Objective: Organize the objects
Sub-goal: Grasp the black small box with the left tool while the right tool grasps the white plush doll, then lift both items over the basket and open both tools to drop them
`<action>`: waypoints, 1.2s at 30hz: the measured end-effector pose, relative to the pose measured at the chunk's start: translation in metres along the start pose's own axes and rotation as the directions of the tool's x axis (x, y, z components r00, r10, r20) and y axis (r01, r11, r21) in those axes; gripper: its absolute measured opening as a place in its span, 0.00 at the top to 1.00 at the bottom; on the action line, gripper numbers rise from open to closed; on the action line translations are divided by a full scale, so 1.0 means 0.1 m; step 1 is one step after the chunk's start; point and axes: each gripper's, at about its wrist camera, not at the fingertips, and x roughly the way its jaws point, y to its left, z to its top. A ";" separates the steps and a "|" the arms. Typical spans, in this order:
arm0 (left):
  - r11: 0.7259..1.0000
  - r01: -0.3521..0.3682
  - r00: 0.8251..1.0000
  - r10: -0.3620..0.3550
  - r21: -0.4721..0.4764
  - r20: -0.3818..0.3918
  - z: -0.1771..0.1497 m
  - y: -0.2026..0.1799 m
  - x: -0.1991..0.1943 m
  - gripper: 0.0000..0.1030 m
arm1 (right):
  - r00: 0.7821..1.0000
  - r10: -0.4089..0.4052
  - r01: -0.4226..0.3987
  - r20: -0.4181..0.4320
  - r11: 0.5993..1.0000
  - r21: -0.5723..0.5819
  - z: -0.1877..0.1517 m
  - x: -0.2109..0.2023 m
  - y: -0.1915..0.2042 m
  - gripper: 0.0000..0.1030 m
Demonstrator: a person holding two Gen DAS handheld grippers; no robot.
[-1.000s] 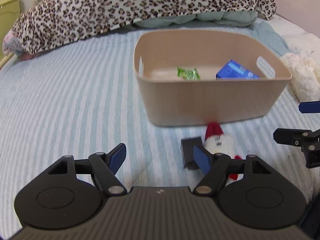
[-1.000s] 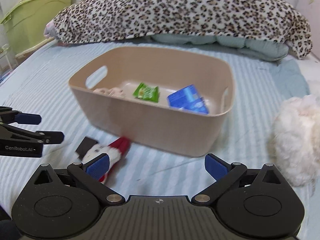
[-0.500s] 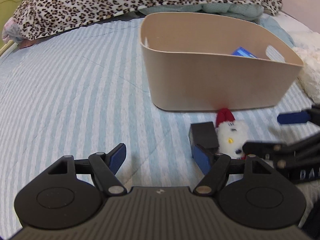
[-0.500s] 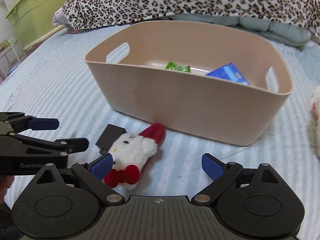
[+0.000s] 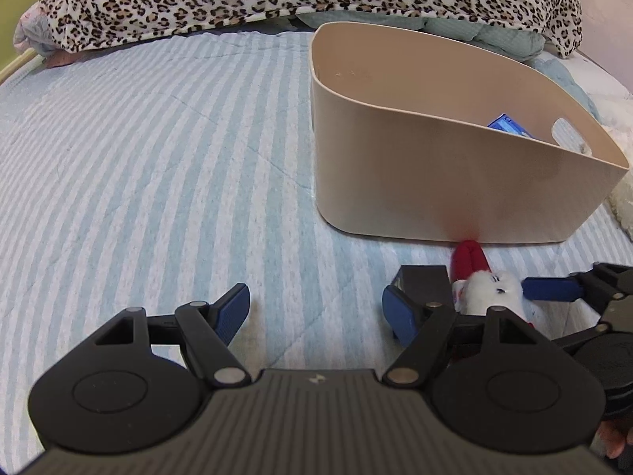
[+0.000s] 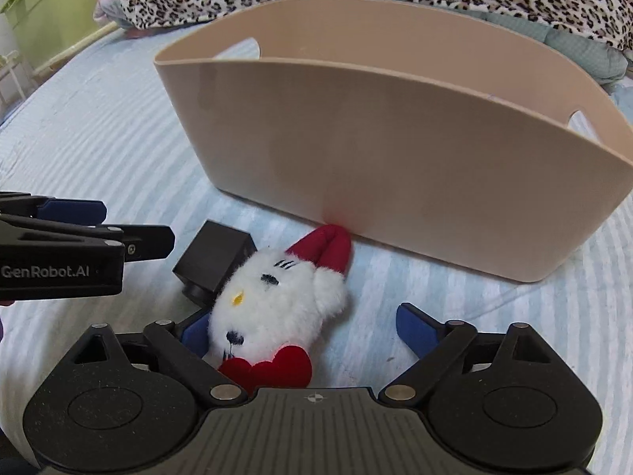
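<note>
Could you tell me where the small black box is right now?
The black box lies on the striped bedspread in front of the beige bin, touching the white plush toy on its left in the right wrist view, near the left gripper.

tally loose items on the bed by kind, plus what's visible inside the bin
Plush toy, on bed: 1
Black box, on bed: 1
Blue packet, in beige bin: 1
Total: 3. The rest of the bin's inside is hidden from both views.
</note>
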 end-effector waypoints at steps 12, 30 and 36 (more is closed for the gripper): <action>0.997 0.078 0.997 -0.078 -0.022 0.024 0.08 -0.22 -0.03 0.27 | 0.999 0.040 -0.038 0.023 0.998 -0.059 -0.11 -0.27 -0.16 0.61; 0.995 0.097 0.993 -0.099 -0.026 -0.057 -0.06 -0.54 0.35 0.68 | 0.999 0.048 -0.047 0.015 0.998 -0.034 -0.22 -0.20 -0.48 0.62; 0.994 0.110 0.992 -0.111 -0.027 -0.059 -0.14 -0.43 0.21 0.68 | 0.997 0.066 -0.065 0.036 0.998 -0.023 -0.22 -0.35 -0.53 0.63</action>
